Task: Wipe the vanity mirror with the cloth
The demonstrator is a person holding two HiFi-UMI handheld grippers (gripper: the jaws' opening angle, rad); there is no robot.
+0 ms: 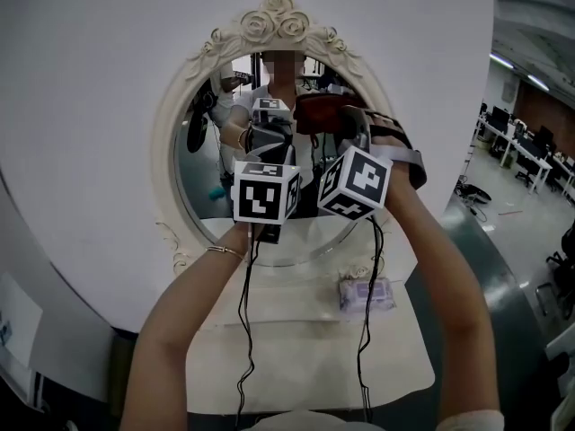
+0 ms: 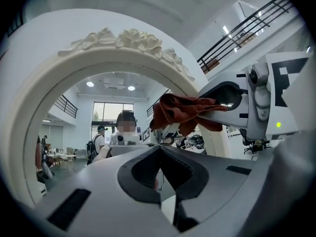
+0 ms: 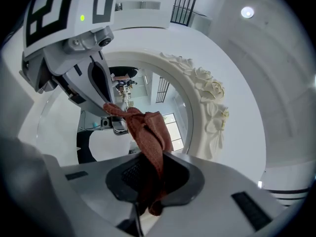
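Observation:
The oval vanity mirror (image 1: pixel 211 164) in its white rose-carved frame (image 1: pixel 277 21) stands upright on a white table (image 1: pixel 305 357). Both grippers are raised close in front of the glass. My right gripper (image 1: pixel 346 128) is shut on a rust-red cloth (image 3: pixel 148 137), which bunches out of the jaws toward the glass. The cloth (image 2: pixel 182 112) also shows in the left gripper view, up and right of my left gripper (image 2: pixel 159 154). That gripper's jaws are closed with nothing seen between them. In the right gripper view, the left gripper (image 3: pixel 94 83) hangs at the upper left, its tip by a corner of the cloth.
A small plastic-wrapped packet (image 1: pixel 367 293) lies on the table below the mirror's right side. A white curved wall (image 1: pixel 90 79) stands behind the mirror. Cables hang from both grippers over the table. Office desks (image 1: pixel 530 151) and open floor lie to the right.

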